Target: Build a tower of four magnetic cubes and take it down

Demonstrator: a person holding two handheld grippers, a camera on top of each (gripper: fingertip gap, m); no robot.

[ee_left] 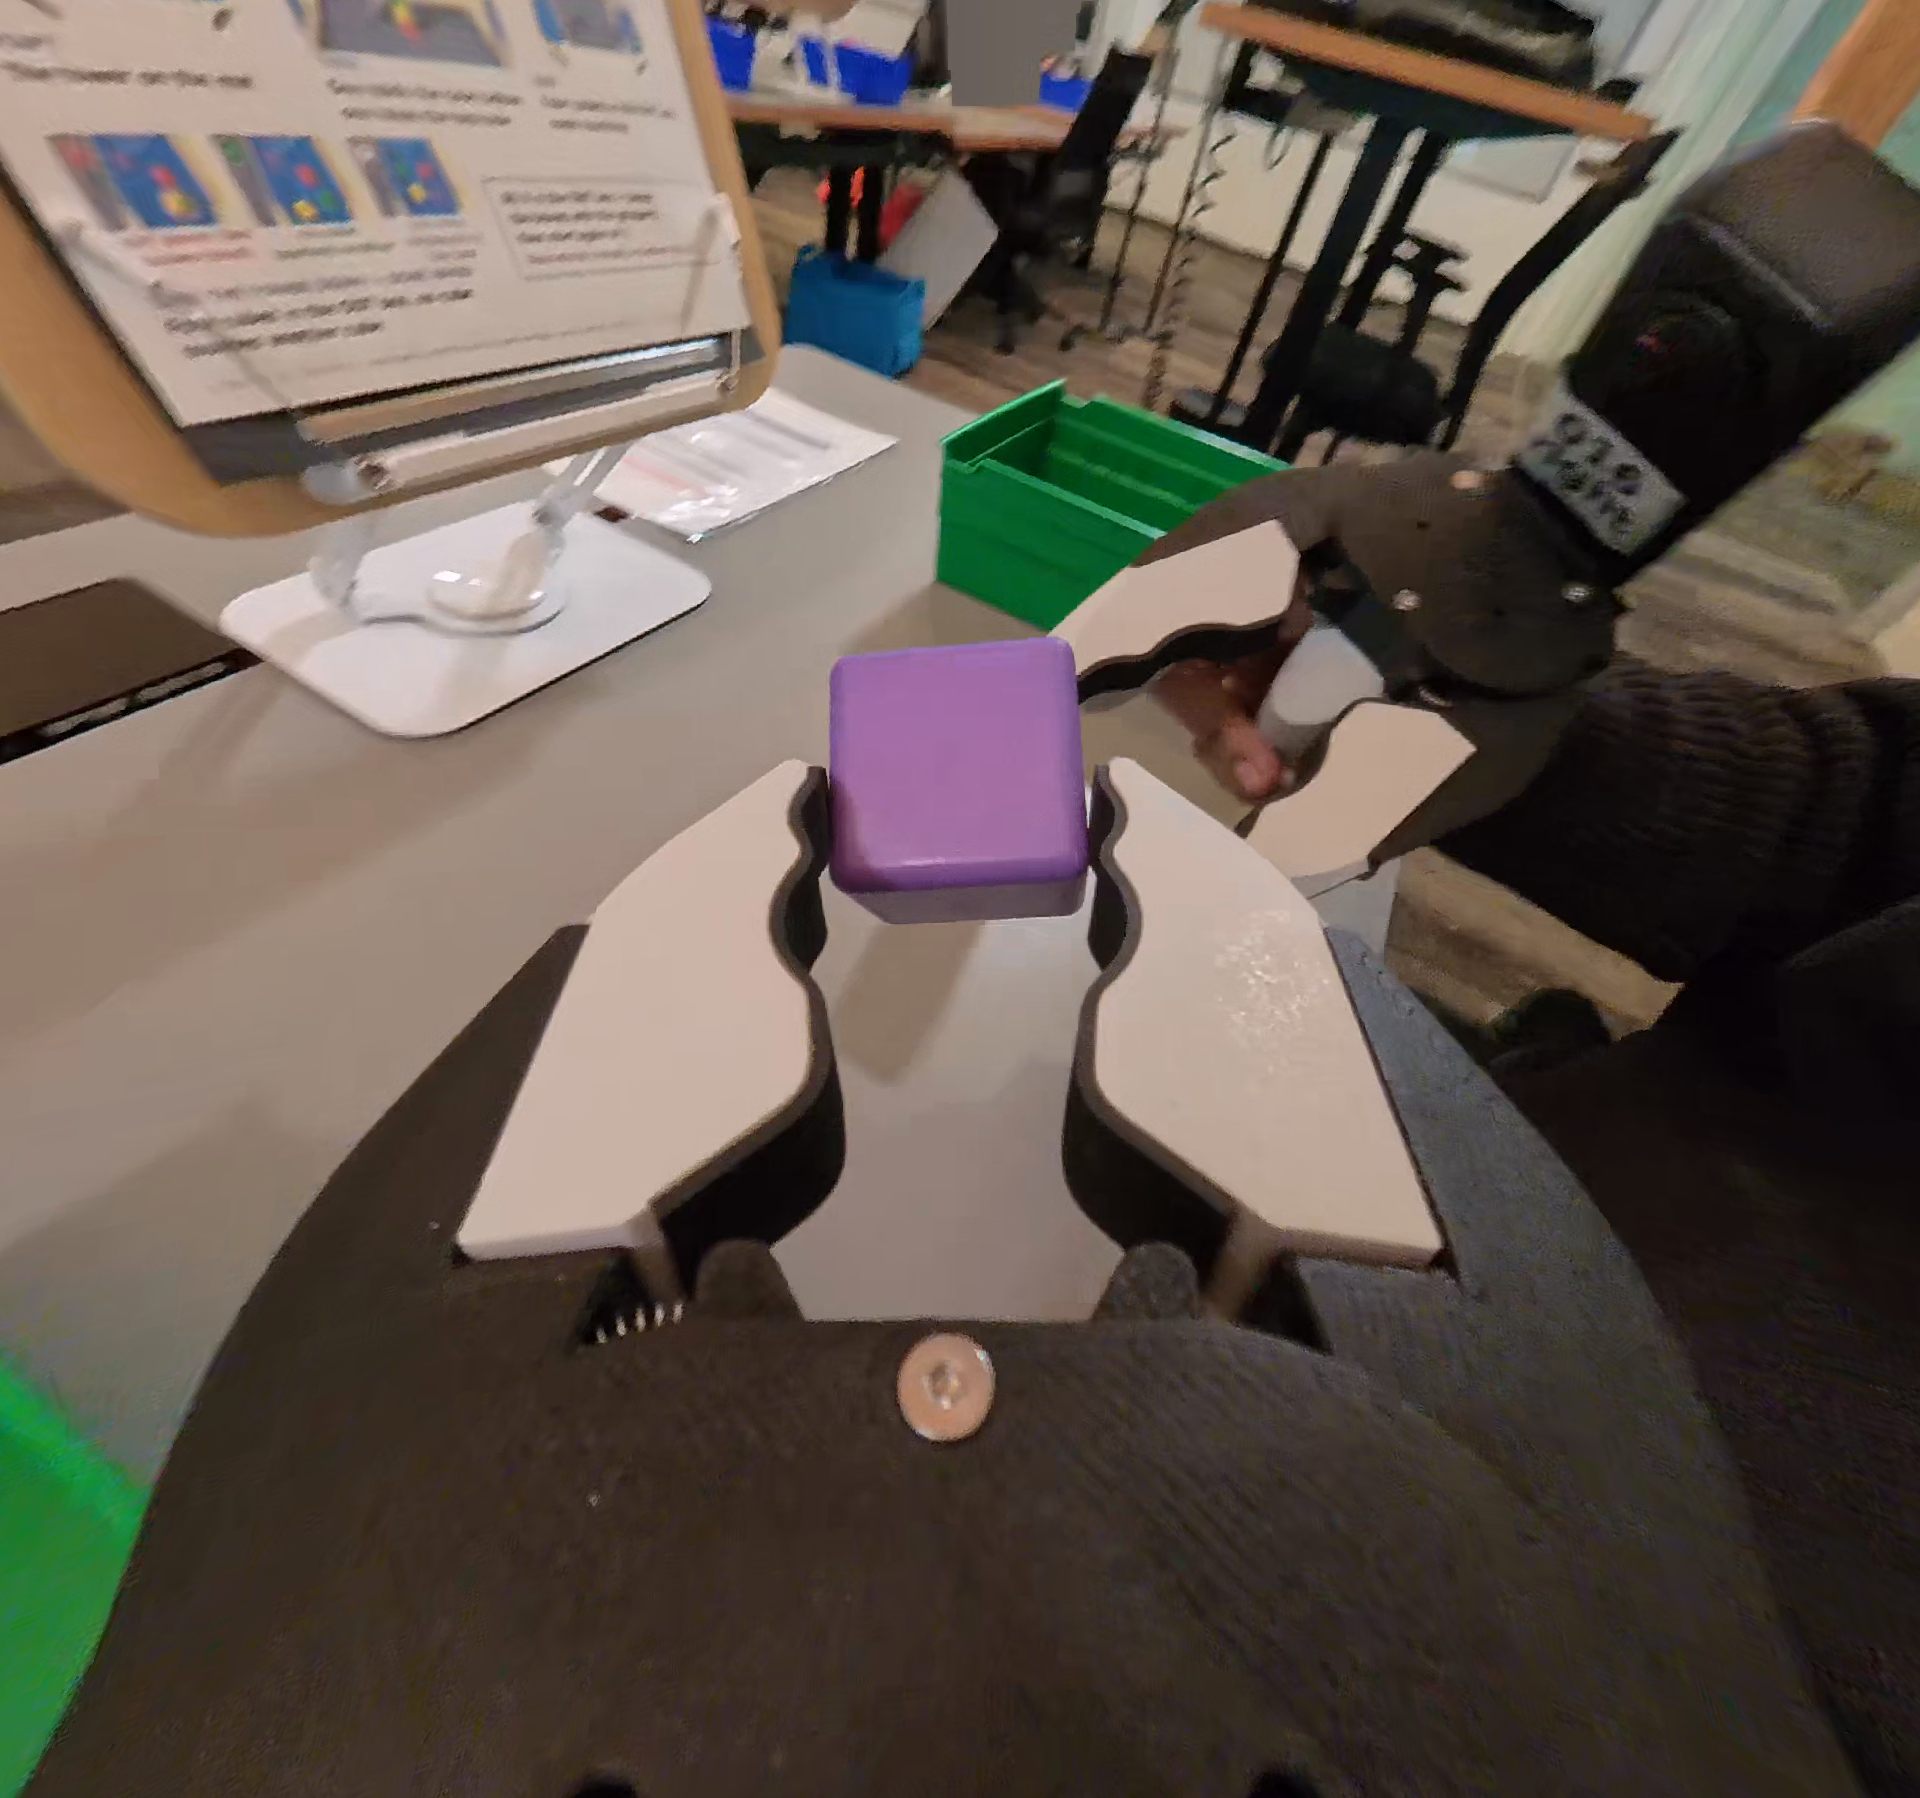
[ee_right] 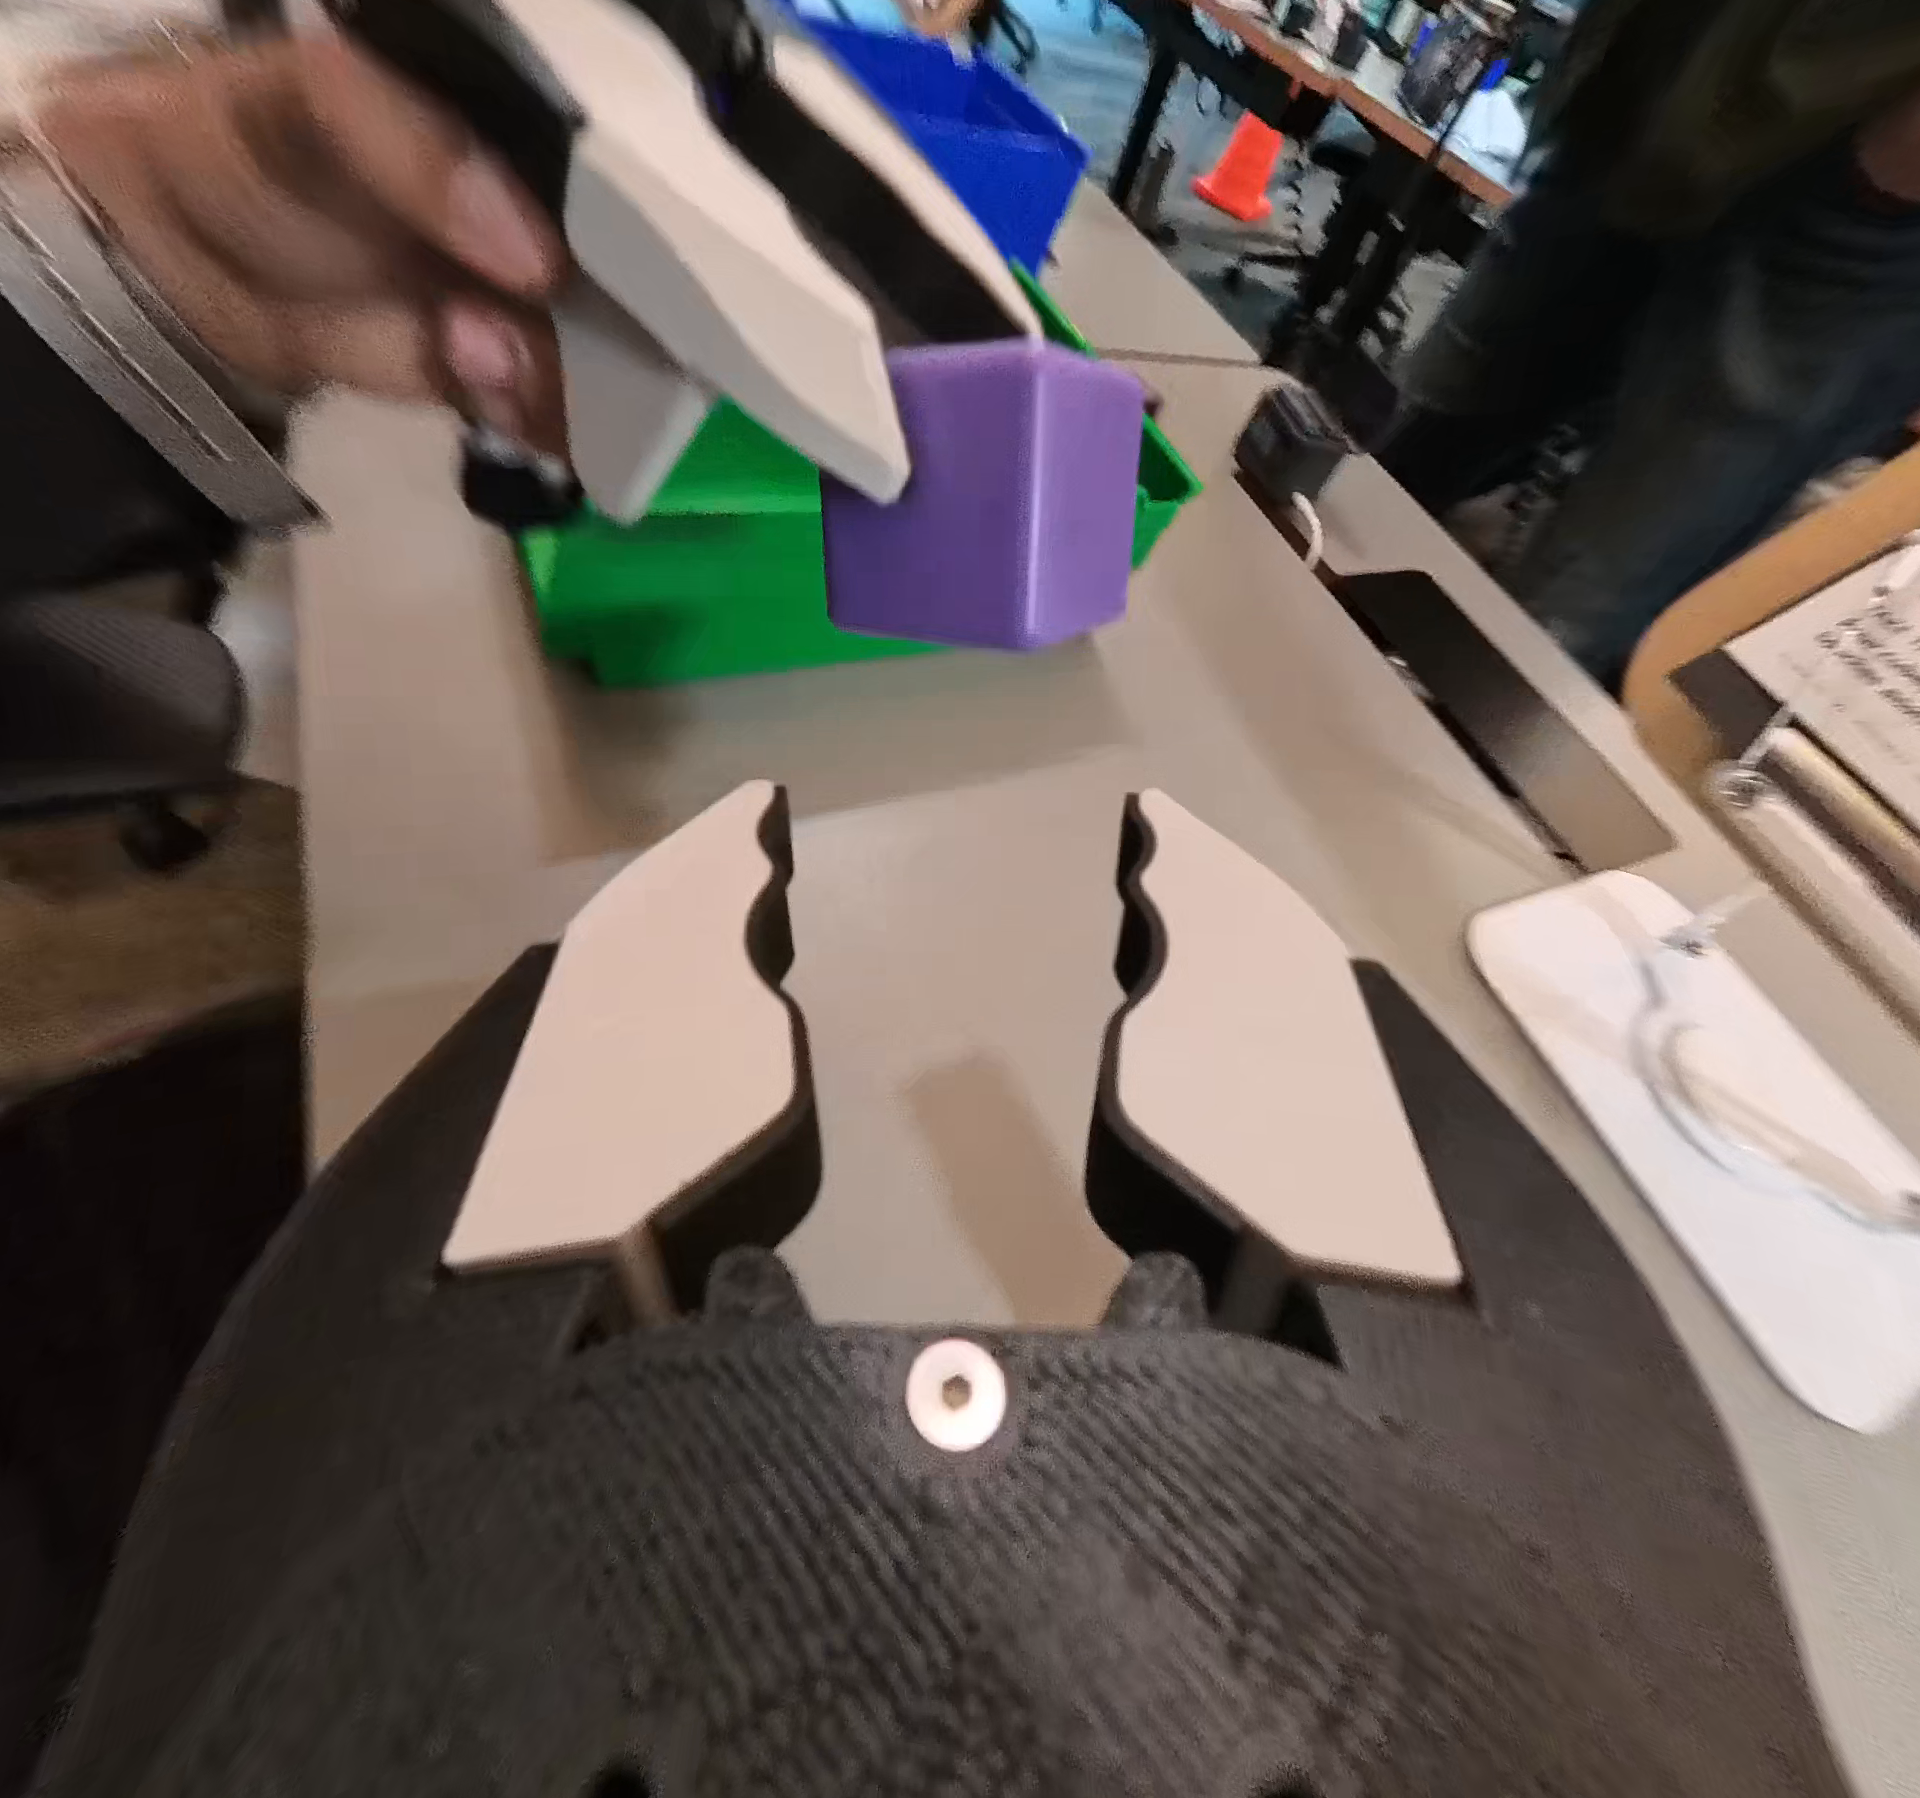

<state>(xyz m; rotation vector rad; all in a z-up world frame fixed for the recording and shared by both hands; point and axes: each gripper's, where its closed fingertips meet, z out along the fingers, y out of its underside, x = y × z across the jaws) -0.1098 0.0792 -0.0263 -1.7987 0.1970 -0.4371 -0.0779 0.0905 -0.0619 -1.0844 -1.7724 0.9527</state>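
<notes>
Left gripper (ee_left: 956, 803) clamped on a purple cube (ee_left: 956, 777), fingertips on its two side faces, cube right at the tips and held clear above the grey table (ee_left: 260, 917). Cube has no long axis, roughly equal on all sides; top face tilts slightly toward the camera.

Right gripper (ee_right: 954, 813) spread wide, nothing between the fingers, only bare table showing through the gap. In the left wrist view the right gripper sits just beyond and to the right of the cube, tips aimed at it, near but not touching. From the right wrist view the cube (ee_right: 982, 512) is straight ahead and above, off the tips with open table between. So the left holds it and the right is next nearest, facing it head-on.

Person's hand (ee_right: 291, 210) wraps the left gripper's handle, blurred.

Around it: a green bin (ee_right: 686, 585) sits on the table directly behind and below the cube in the right wrist view, with a blue bin (ee_right: 966, 138) further back. A second green bin (ee_left: 1060, 512) sits near the table's far edge in the left wrist view, open top, looks empty from here. A document stand (ee_left: 468, 626) with a printed sheet is to the left of the left gripper, its white base flat on the table. The table's right edge is close beside the right gripper. Open table below and between both grippers.
</notes>
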